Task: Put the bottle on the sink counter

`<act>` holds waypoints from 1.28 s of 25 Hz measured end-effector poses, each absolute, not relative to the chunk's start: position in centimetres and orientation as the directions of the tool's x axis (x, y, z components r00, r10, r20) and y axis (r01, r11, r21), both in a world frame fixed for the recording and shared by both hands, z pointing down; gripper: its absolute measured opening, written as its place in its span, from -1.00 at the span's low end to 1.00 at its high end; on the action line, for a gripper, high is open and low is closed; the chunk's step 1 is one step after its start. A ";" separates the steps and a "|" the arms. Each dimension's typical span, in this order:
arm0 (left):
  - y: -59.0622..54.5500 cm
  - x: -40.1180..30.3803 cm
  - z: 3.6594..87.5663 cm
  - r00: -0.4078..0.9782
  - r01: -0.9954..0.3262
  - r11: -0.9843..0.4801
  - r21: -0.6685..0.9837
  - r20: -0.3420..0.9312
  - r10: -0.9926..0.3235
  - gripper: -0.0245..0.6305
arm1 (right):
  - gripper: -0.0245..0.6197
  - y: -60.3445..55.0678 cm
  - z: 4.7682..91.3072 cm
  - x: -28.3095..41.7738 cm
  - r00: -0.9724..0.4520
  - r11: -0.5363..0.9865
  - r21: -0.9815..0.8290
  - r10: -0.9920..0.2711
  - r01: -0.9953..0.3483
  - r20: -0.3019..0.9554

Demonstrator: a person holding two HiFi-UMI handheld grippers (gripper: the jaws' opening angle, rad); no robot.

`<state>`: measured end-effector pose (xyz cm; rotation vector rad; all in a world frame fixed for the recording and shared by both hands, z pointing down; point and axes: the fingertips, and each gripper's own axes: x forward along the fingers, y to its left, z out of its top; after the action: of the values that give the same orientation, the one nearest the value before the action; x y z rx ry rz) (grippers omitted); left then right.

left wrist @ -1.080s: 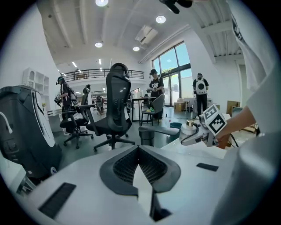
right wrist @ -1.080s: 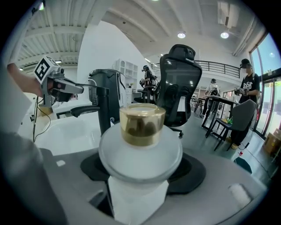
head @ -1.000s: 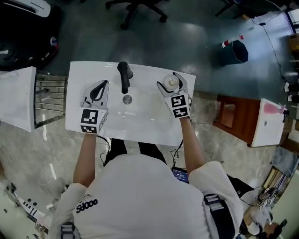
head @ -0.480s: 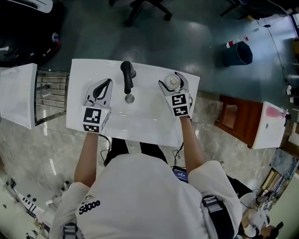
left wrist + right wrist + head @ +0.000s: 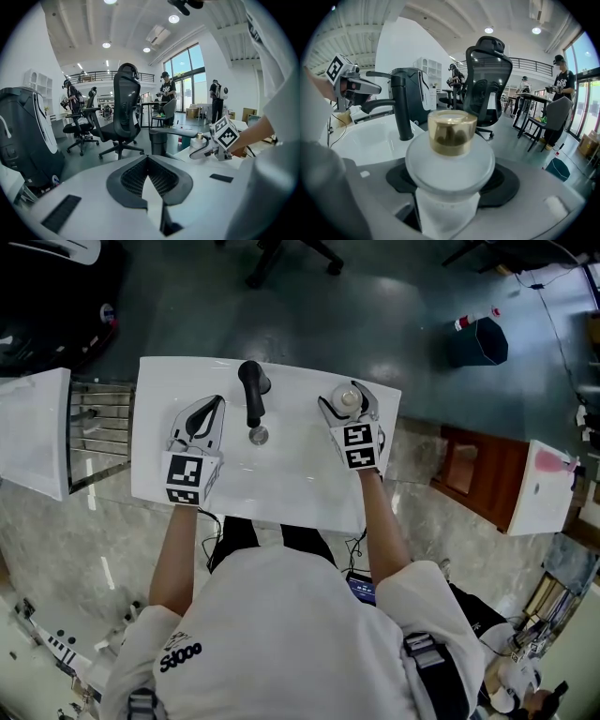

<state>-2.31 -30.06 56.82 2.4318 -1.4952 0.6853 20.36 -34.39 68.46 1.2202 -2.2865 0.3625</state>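
Note:
A frosted white bottle (image 5: 347,401) with a gold cap (image 5: 452,131) sits between the jaws of my right gripper (image 5: 345,396), which is shut on it over the back right part of the white sink counter (image 5: 281,488). I cannot tell whether the bottle touches the counter. The right gripper view shows the bottle (image 5: 449,164) upright and close, filling the gap of the right gripper (image 5: 450,185). My left gripper (image 5: 216,404) hovers over the left side of the counter, shut and holding nothing; its pads meet in the left gripper view (image 5: 147,159).
A black faucet (image 5: 249,390) stands at the back middle, with a round drain (image 5: 258,435) in front of it. A metal rack (image 5: 98,432) and white unit (image 5: 33,432) lie left. A blue bin (image 5: 476,341) and chair base (image 5: 281,254) are beyond on the floor.
Hardly anything differs. The right gripper with the bottle has crept slightly toward the counter's back right corner. The left gripper stays where it was.

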 end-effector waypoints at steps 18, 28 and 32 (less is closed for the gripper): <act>-29.0 -2.6 58.2 0.389 -0.886 -0.463 -0.026 0.503 -0.772 -0.91 | 0.17 -33.9 70.8 20.8 -0.421 0.526 0.009 -0.690 -0.850 0.589; -28.7 -2.7 58.2 0.400 -0.885 -0.465 -0.009 0.498 -0.770 -0.91 | 0.19 -34.3 71.1 21.1 -0.368 0.474 0.029 -0.721 -0.880 0.587; -28.5 -3.1 57.7 0.410 -0.883 -0.469 0.000 0.485 -0.772 -0.91 | 0.22 -33.3 71.9 21.5 -0.350 0.467 0.027 -0.698 -0.884 0.625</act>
<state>-3.07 -28.49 57.67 2.4120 -1.4500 0.6247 21.50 -33.31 71.85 1.3090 -2.1490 0.4273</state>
